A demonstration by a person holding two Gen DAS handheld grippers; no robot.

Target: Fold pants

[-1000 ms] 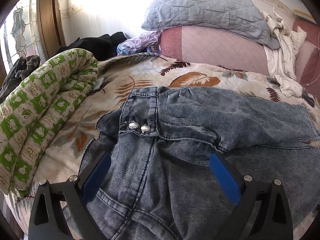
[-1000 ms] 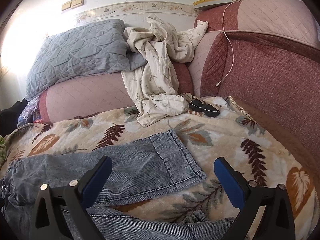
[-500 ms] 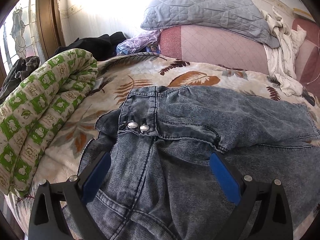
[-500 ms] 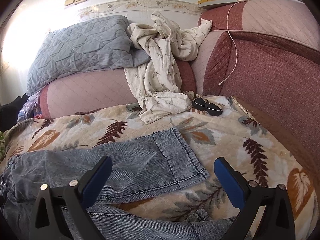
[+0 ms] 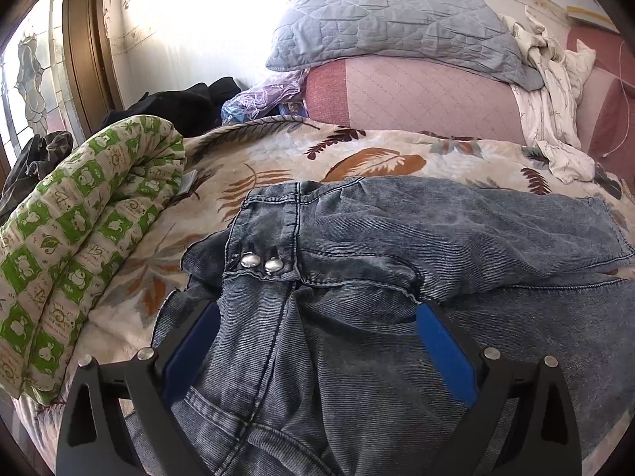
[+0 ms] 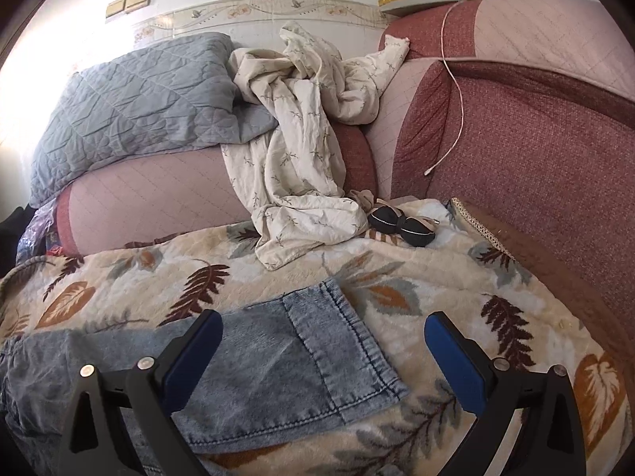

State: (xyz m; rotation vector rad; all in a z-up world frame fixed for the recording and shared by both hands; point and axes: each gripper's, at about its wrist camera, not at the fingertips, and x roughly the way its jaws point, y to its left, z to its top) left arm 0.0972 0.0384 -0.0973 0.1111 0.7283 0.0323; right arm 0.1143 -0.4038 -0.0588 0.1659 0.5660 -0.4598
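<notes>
Washed blue denim pants (image 5: 357, 261) lie spread on a leaf-print blanket (image 5: 278, 162). The waistband with two silver buttons (image 5: 258, 262) faces left; one leg runs right. My left gripper (image 5: 317, 313) is open and empty, hovering over the crotch area below the buttons. In the right wrist view the leg's hem (image 6: 341, 349) lies on the blanket (image 6: 397, 277). My right gripper (image 6: 323, 321) is open and empty just above that hem.
A green-patterned rolled quilt (image 5: 79, 230) lies at the left. A grey pillow (image 5: 389, 20) tops a pink cushion (image 5: 416, 99) at the back. A crumpled cream cloth (image 6: 301, 127), a black object (image 6: 401, 224) and a red headboard (image 6: 535, 139) with a hanging cable are at the right.
Both views shifted slightly: the right gripper has lifted or drawn back a little from the leg hem. The left gripper barely moved. The pants lie as before.
</notes>
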